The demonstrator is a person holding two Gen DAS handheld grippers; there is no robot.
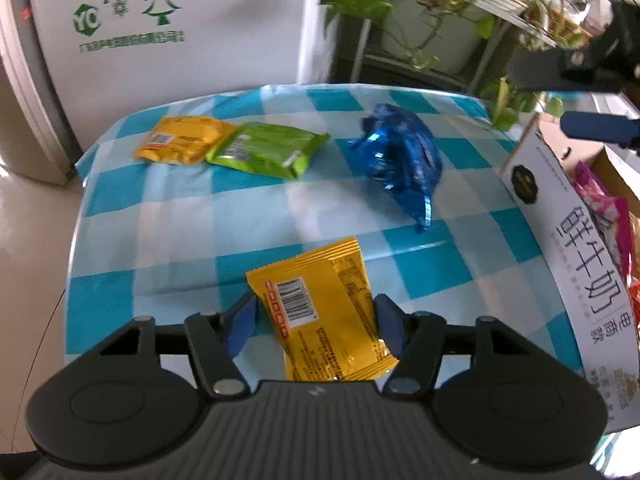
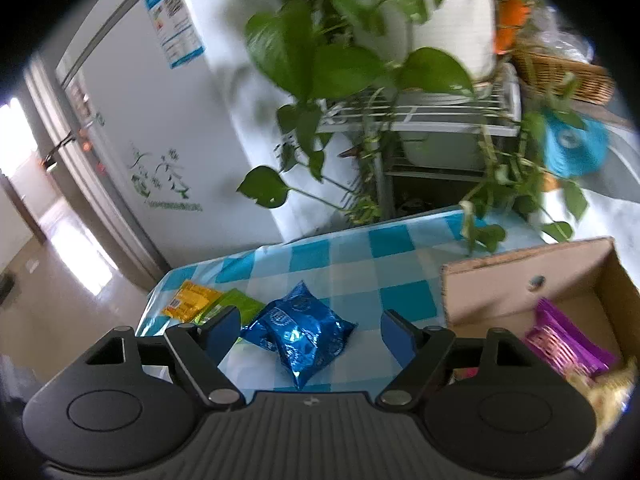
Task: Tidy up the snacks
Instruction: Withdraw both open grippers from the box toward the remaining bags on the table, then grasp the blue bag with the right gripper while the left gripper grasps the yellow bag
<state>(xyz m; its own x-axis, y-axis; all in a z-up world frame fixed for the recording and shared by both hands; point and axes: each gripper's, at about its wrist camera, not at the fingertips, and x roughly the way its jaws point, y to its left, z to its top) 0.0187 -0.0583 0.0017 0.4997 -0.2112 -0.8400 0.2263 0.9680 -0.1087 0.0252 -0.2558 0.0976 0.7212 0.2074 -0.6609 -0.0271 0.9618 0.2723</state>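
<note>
Left wrist view: the left gripper (image 1: 316, 320) stands spread, its blue fingers (image 1: 242, 322) flanking a yellow snack packet (image 1: 320, 312) on the blue-checked tablecloth (image 1: 160, 232); whether they touch it cannot be told. Farther back lie a second yellow packet (image 1: 180, 140) overlapped by a green packet (image 1: 268, 150), and a crumpled blue foil bag (image 1: 404, 160). A printed carton (image 1: 568, 240) stands at right, holding a pink packet (image 1: 600, 200). The right gripper (image 1: 560, 92) hangs above it.

Right wrist view: the right gripper (image 2: 312, 332) is released, empty, raised over the blue foil bag (image 2: 300, 332). The cardboard carton (image 2: 500, 292) holds a purple packet (image 2: 568, 344). A potted pothos (image 2: 360, 60) trails behind.
</note>
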